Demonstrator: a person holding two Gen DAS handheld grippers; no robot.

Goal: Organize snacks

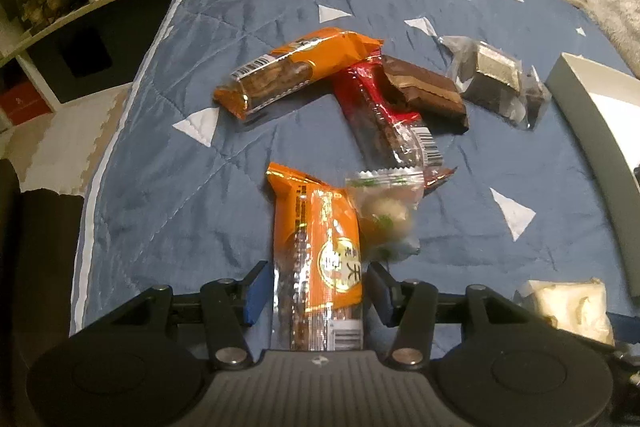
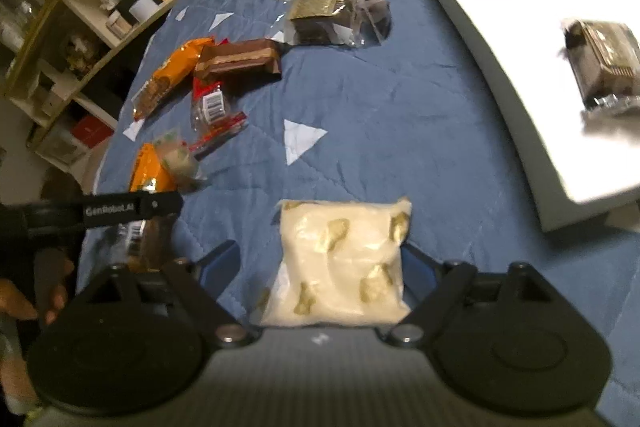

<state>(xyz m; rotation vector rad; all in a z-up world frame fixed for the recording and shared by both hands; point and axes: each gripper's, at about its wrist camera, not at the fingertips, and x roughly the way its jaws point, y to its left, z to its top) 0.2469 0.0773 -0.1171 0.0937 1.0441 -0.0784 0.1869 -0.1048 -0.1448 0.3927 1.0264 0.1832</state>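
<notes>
Between my left fingers, a glossy orange plastic wrapper (image 1: 316, 251); under it, matt quilted blue cloth (image 1: 168, 155); my frames look matt black.

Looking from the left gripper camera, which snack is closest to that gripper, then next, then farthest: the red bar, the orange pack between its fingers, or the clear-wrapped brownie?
1. Orange pack, between the left gripper's fingers.
2. Red bar, farther ahead, middle of the cloth.
3. Brownie, farthest, right, near the white box.

Two close, downward-forward wrist views, both sharing the blue quilt (image 1: 168, 163) and snacks.
</notes>
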